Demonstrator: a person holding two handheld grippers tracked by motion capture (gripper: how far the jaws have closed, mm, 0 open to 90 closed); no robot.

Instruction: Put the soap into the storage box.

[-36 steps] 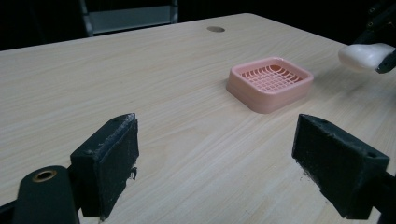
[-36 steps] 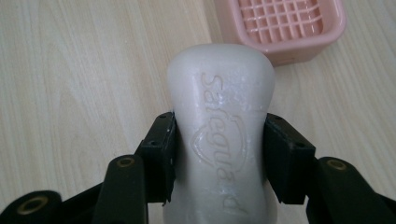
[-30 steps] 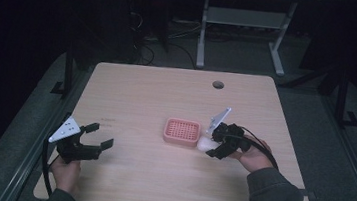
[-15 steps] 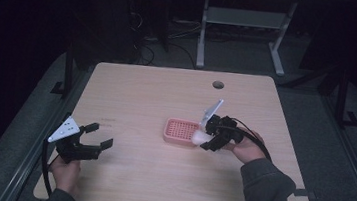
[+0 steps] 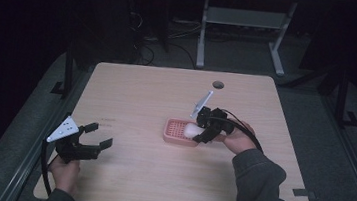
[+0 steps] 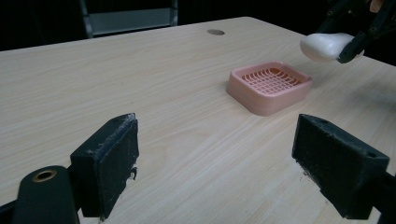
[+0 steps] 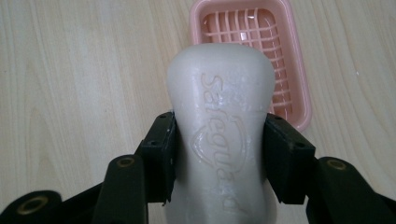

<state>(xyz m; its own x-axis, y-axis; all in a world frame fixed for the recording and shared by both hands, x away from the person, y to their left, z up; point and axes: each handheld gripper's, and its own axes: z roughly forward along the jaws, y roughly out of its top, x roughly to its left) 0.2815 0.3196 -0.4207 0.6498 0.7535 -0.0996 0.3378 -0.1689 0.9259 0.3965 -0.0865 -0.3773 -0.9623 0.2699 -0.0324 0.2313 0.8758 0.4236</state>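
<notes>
Over the last second the white soap bar (image 7: 219,135), clamped between the jaws of the right gripper (image 5: 202,132), has been carried from beside the pink soap dish (image 5: 179,133) to above its near edge, suggesting placement is imminent, while the left gripper (image 5: 93,137) is held idle, jaws apart, over the surface (image 5: 136,96).

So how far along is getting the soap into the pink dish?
Done: the right tool has the white soap bar clamped and lifted. In hand: it hangs over the near edge of the pink soap dish, whose grid is bare. Left: lower and release. The left tool sits open, apart.
</notes>
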